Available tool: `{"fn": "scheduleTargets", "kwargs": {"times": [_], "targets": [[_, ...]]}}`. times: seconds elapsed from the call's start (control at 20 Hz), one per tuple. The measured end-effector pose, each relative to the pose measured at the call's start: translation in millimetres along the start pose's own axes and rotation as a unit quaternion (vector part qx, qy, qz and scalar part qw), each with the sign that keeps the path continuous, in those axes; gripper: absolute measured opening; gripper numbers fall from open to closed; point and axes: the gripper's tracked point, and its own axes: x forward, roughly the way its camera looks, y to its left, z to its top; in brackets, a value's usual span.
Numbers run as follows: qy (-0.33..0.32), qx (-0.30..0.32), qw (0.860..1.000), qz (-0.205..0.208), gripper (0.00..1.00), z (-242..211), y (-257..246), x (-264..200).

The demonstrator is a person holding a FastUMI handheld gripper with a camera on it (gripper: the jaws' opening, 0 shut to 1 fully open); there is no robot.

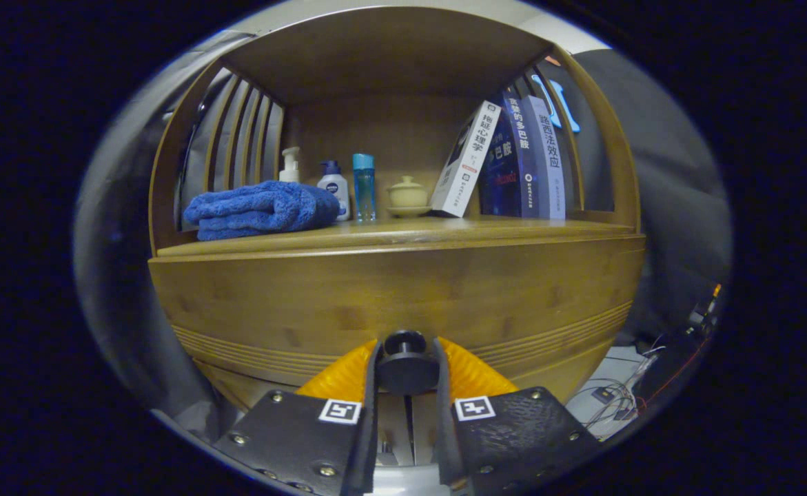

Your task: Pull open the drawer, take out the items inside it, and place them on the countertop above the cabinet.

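A wooden cabinet stands close in front of me, and its drawer front [396,296] spans the width below the countertop [403,234]. A round black knob [405,365] sticks out of the drawer front, low in the middle. My gripper [405,355] is shut on the knob, with one finger pressing on each side of it. The drawer front looks flush with the cabinet. Whatever is inside the drawer is hidden.
On the countertop lie a folded blue towel [262,209], a white pump bottle [290,165], a white lotion bottle [334,187], a blue bottle [364,186], a lidded cream cup [408,196] and three leaning books [513,158]. Cables [624,396] lie on the floor beside the cabinet.
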Motion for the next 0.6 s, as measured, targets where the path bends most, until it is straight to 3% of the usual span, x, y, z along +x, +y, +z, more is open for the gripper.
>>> {"fn": "scheduleTargets", "kwargs": {"times": [0.6], "targets": [[0.025, -0.002, 1.0, -0.002, 0.35, -13, -5, -71]]}}
